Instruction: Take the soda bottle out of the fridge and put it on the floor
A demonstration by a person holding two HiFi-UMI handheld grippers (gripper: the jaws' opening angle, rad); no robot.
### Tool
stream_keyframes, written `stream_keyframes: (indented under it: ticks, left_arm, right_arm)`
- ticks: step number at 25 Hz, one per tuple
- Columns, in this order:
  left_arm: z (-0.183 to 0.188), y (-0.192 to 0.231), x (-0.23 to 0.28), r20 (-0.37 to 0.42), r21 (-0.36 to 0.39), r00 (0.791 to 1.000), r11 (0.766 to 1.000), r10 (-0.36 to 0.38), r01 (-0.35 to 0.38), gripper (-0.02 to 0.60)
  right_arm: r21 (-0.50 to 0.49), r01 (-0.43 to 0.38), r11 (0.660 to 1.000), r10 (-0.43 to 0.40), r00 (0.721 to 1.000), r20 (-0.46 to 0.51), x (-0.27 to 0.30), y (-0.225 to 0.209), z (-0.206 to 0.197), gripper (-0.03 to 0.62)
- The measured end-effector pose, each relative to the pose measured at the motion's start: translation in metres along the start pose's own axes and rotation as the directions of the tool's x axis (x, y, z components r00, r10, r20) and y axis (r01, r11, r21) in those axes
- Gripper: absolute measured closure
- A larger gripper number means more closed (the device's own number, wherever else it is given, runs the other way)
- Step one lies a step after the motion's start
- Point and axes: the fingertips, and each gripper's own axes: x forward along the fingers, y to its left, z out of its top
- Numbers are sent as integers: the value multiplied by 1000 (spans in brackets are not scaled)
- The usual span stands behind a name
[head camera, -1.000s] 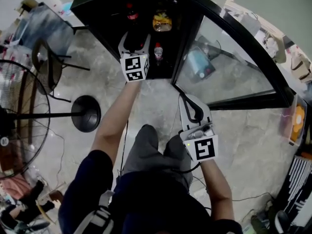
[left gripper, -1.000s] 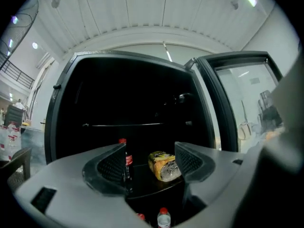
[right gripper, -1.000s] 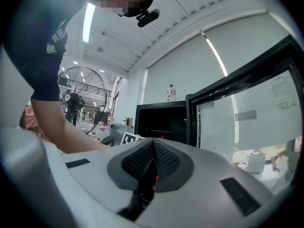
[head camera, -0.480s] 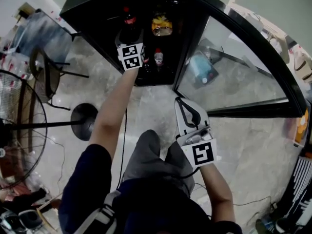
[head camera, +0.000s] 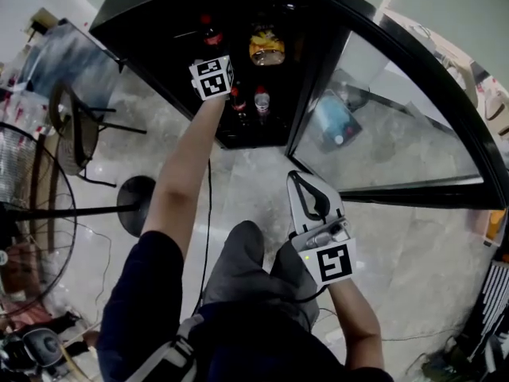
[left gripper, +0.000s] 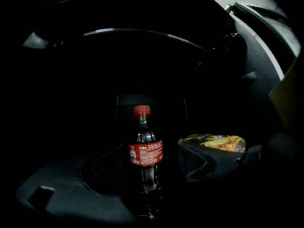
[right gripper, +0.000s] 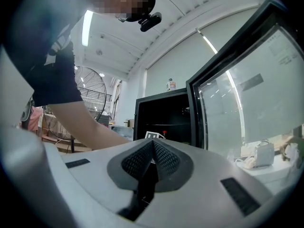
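A cola soda bottle (left gripper: 145,148) with a red cap and red label stands upright on a dark fridge shelf, seen also from above (head camera: 208,32). My left gripper (left gripper: 142,167) reaches into the fridge; only its marker cube (head camera: 211,78) shows in the head view. Its jaws have just been opening and stand wide on either side of the bottle, with the pads (left gripper: 194,161) off it. My right gripper (head camera: 301,180) hangs over the floor in front of the fridge, shut and empty, its pads (right gripper: 164,158) pressed together.
A yellow snack bag (head camera: 266,48) lies right of the bottle. Lower in the fridge (head camera: 143,10) stand another red-capped bottle (head camera: 236,100) and a clear bottle (head camera: 261,100). The glass door (head camera: 390,126) is swung open at right. A fan base (head camera: 137,205) and chair (head camera: 75,114) stand left.
My left gripper has pushed deeper into the fridge, toward the cola bottle. The right gripper has stayed about where it was over the floor.
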Motion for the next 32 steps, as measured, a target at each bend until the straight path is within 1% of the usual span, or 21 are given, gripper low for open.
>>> stream_keyframes:
  ticks: [4,6,8,11,14,19,23,29,32]
  left_arm:
    - [-3,4,16,-15,21,1000,1000,3,-2,233]
    - [-6,9,22,-38,-9,999,1000,-2,1,233]
    - [-4,12,28,-39,-38,999,999,-5,3,229]
    - [7,12,36,-8,2,1000,1000,-7,7,229]
    - [3,14,46,-9,16,1000,1000,-12,13,229]
    - [2,12,51,-46,13,998,999,-43,44,230]
    - [2,9,52,-44,12,997,998,-61,62,253]
    - [3,12,49,-29,-10,999,999,-44,43,262]
    - [3,12,44,-21,-8,999,999,-42,42,264]
  right_arm:
    - [11,2,1000,-2,1000,10,3,-1,-6,574]
    - [17,0,1000,0,1000,3,4,-1,-11,574]
    - [27,1,1000,-1,1000,-8,5,-1,-17,574]
    - [44,1,999,-1,1000,-12,8,-2,-22,574]
    - [50,3,999,-3,1000,-7,10,-2,-23,574]
    - [57,4,998,-3,1000,-23,10,-3,-25,574]
    - [60,0,998,2,1000,-26,13,-2,-27,574]
    - [62,-6,998,8,999,-31,14,-1,-30,574]
    - [66,0,998,2,1000,-21,15,-3,-29,574]
